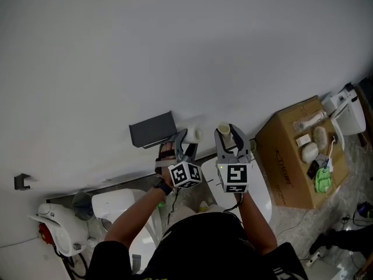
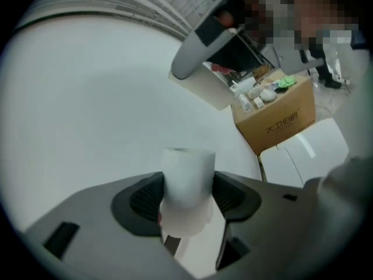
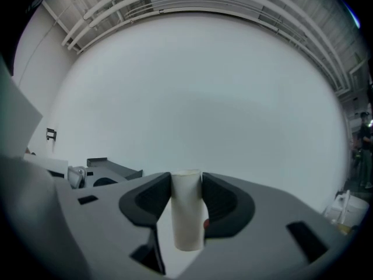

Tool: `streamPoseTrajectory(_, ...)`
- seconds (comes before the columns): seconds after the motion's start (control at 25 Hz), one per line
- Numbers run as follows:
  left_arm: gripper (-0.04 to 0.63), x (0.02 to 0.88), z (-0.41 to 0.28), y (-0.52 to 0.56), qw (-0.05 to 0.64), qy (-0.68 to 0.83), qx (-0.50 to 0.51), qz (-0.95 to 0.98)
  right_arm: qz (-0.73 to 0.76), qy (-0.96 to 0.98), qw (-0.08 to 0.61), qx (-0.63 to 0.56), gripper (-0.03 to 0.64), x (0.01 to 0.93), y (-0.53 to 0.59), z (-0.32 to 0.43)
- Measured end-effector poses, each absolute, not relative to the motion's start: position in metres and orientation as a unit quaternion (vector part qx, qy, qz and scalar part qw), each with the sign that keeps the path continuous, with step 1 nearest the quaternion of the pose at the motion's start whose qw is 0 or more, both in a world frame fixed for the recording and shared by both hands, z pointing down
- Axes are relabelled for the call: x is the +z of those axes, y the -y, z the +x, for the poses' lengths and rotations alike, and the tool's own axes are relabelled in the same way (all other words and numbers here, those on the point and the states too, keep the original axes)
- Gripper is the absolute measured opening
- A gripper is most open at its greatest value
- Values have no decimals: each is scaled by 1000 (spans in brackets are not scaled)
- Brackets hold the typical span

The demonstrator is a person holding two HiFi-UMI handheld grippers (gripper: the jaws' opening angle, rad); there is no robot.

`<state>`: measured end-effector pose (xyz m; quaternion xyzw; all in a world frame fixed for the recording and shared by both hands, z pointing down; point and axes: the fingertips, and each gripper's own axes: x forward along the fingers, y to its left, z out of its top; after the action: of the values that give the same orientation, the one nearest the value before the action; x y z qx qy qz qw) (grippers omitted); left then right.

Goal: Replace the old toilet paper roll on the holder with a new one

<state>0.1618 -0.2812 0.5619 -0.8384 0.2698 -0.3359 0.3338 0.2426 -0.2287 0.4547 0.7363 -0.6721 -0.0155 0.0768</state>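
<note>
Two tongs (image 1: 187, 139) (image 1: 227, 133), one roll (image 2: 187, 177), one tube (image 3: 186, 209), one box (image 1: 285, 168)

Person in black short-sleeved top (image 1: 201, 244), dark watch (image 1: 165, 185) on left wrist; grey left claw (image 1: 187, 137) and right claw (image 1: 224, 134), black ribbed pads (image 3: 145, 206), each bearing a black-and-white marker cube (image 1: 185, 174).

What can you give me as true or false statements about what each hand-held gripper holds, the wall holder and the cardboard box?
1. The left hand-held gripper is shut on a white toilet paper roll. True.
2. The right hand-held gripper is empty. False: its jaws clamp a bare cream cardboard tube.
3. The brown cardboard box has nothing on top. False: several small items lie on it.
4. The dark grey holder is fixed to the white wall. True.
</note>
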Motion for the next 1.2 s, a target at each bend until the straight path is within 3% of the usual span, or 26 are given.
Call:
streamPoseTrajectory(0.12,267,569,160,282,395,-273,-366,-797,734,675,79,-14,164,457,230,241)
streamPoseTrajectory(0.56,267,600,160,292,430,-260,-437,-746,729,679,83,-11,164,465,231,240)
streamPoseTrajectory(1.2,267,612,151,299,370,-291,-492,-732,729,679,84,-10,164,465,227,238)
